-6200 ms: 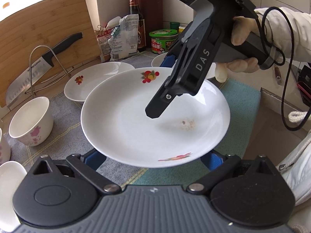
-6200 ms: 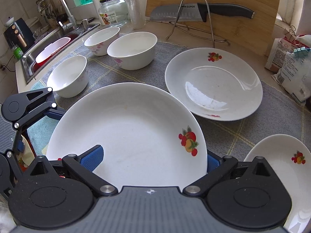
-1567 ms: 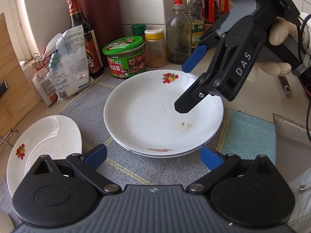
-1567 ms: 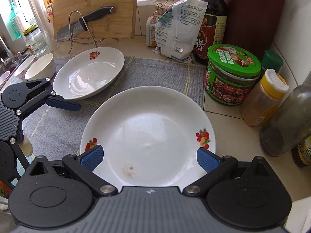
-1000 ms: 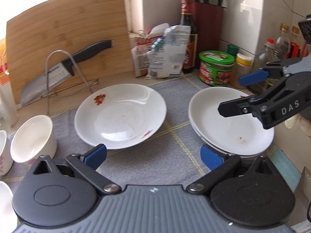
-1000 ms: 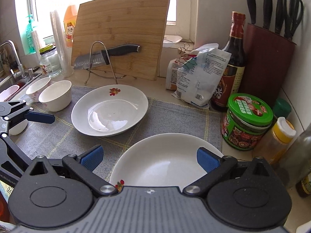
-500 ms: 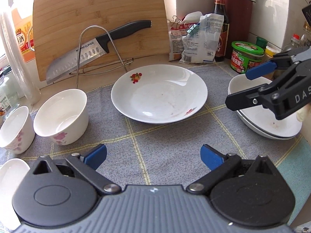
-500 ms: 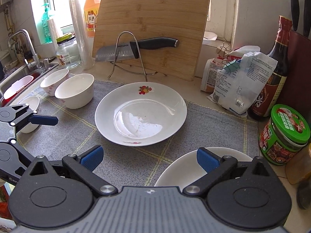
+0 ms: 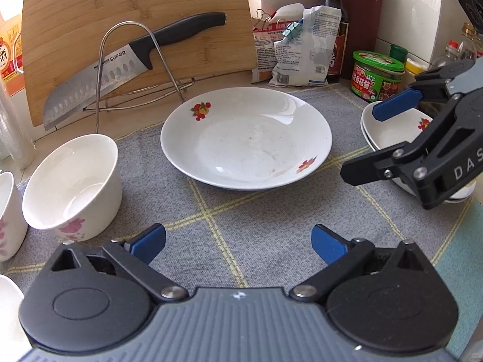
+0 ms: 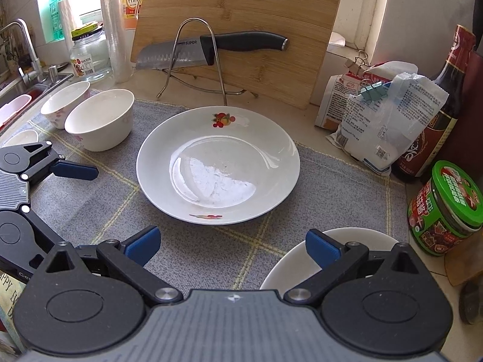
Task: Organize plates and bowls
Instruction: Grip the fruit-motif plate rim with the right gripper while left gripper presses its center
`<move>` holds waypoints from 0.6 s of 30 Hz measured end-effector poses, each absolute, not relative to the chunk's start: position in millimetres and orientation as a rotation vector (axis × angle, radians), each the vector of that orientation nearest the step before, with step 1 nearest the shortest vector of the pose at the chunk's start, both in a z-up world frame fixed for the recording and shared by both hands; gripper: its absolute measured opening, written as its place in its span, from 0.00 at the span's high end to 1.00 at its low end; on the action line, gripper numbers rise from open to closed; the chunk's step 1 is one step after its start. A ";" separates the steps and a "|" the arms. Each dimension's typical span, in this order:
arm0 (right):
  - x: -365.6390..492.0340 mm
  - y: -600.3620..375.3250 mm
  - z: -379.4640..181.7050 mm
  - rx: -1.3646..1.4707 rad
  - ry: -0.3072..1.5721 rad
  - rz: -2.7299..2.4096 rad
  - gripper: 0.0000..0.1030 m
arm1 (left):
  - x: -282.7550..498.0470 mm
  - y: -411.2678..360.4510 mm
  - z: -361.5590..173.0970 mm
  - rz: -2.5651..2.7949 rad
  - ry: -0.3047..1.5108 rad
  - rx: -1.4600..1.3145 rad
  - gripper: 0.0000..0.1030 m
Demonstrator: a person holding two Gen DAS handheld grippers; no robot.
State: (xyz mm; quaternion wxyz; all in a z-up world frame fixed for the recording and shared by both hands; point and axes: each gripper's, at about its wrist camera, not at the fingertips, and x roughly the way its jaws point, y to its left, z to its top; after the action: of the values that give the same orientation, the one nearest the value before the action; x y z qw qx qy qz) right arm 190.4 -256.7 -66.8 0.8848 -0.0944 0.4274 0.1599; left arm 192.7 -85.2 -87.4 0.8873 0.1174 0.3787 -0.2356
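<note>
A kitchen counter (image 10: 428,271) is seen from two wrist cameras, with a grey checked mat (image 9: 271,235) spread over it. A single white plate (image 9: 246,137) with small fruit prints lies flat in the middle of the mat. It is straight ahead of both hand-held grippers and is touched by neither.

The left hand-held gripper (image 9: 238,239) is held with its blue-tipped fingers spread wide and nothing between them. The near rim of the plate faces it across a strip of bare mat. The right hand-held gripper (image 10: 231,242) is likewise spread wide and empty. In the left view it is seen from the side, hovering over a stack of plates (image 9: 392,126) at the right end of the mat. In its own view the rim of that stack lies just under its right finger.

The plate is round, so no long axis is offered; any part of its raised rim could be taken. By judgement, the two hand-held grippers are about equally near it, the left one squarely facing it and the right one nearer the stack where it probably belongs.

White bowls (image 10: 99,119) stand apart at the left end of the mat. A knife (image 10: 208,46) rests on a wire stand against a wooden cutting board (image 10: 241,9) behind the plate.
</note>
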 end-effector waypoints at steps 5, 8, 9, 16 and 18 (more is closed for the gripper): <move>210.8 -257.0 -72.0 -0.197 0.912 0.359 0.00 | 199.2 -87.6 -93.7 -0.505 0.792 0.256 0.01; 223.8 -258.5 -74.2 -0.183 0.921 0.374 0.00 | 201.5 -91.7 -98.7 -0.511 0.797 0.258 0.01; 227.9 -258.7 -75.6 -0.180 0.929 0.378 0.00 | 202.7 -93.6 -100.6 -0.512 0.798 0.259 0.01; 257.3 -259.5 -87.7 -0.184 0.972 0.384 0.00 | 213.2 -99.6 -109.1 -0.508 0.813 0.225 0.01; 266.0 -260.3 -90.0 -0.182 0.981 0.384 0.00 | 216.2 -101.2 -109.1 -0.510 0.810 0.223 0.01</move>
State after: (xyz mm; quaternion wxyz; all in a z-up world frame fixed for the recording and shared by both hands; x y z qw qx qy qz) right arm 266.0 -260.3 -90.0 0.8605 -0.0866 0.4675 0.1828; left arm 216.2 -101.2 -109.1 0.8817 0.1069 0.3888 -0.2450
